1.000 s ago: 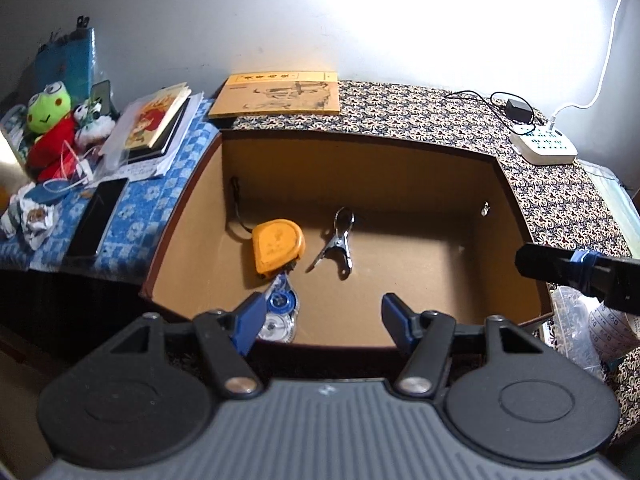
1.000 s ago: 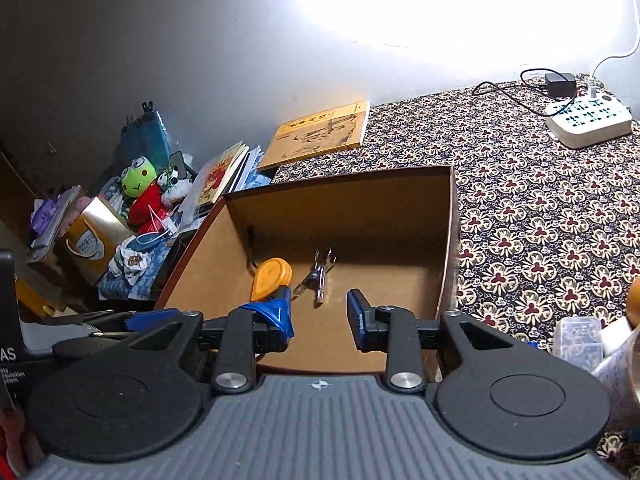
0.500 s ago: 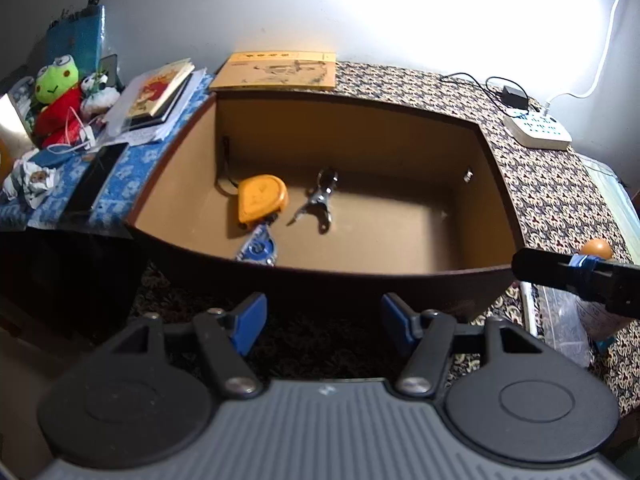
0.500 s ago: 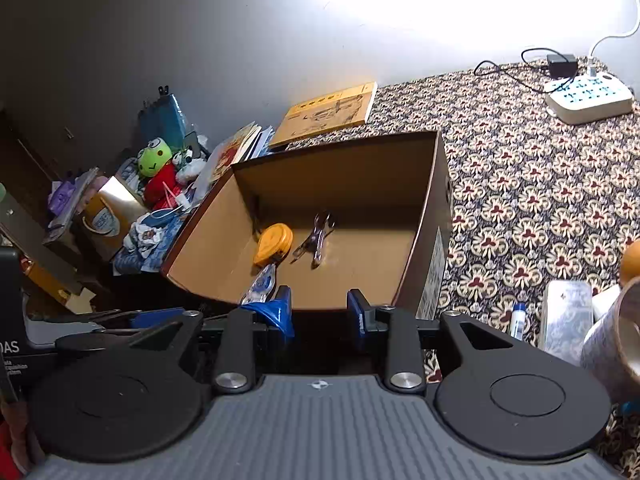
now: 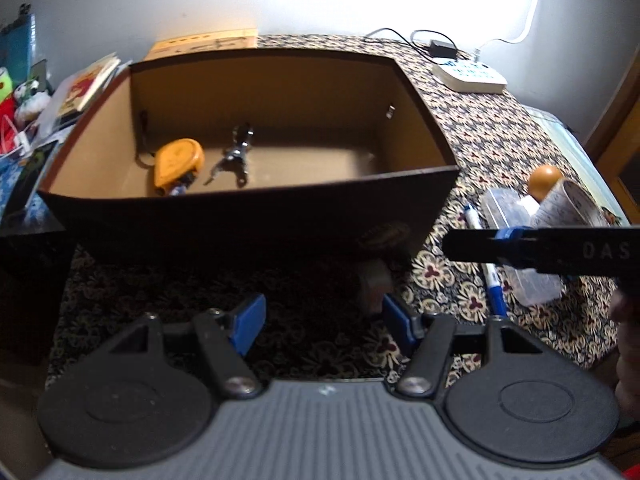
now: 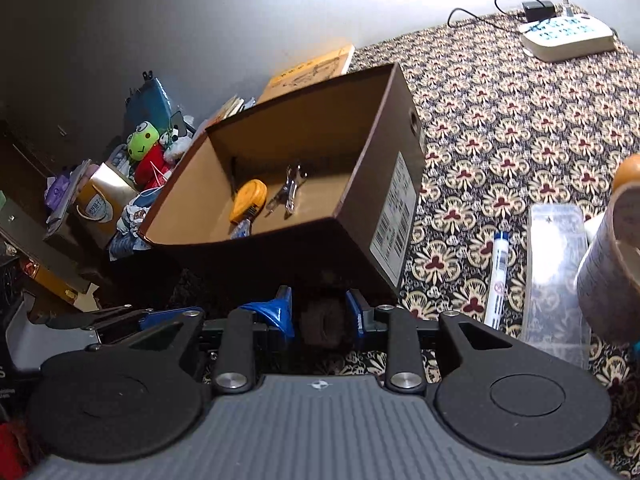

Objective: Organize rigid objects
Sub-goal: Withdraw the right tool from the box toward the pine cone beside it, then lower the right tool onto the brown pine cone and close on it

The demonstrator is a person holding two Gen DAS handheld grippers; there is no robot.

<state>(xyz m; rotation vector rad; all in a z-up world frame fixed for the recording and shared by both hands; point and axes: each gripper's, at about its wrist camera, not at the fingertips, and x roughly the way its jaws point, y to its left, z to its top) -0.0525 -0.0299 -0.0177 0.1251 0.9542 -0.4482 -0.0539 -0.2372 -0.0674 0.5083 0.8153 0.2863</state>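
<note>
Jaws on the left gripper stand wide apart, nothing between them, hovering over the shadowed patterned worktop in the lower centre of the left wrist frame. Right gripper jaws are parted too, narrower gap; a dark round object sits in that gap, too shadowed to tell what it is or whether the pads touch it.

Just beyond both, the brown cardboard box fills mid-frame, open top. Inside, left half of its floor: orange tape measure, a metal clip just right of it, and a small blue-white item in front of the tape measure, mostly hidden by the near wall.

Right of the box on the worktop: a white-and-blue pen, then a clear plastic case, then a paper cup at the frame's right edge with an orange ball behind it. White power strip is in the upper right. Books and a green plush frog are in the clutter at left.
</note>
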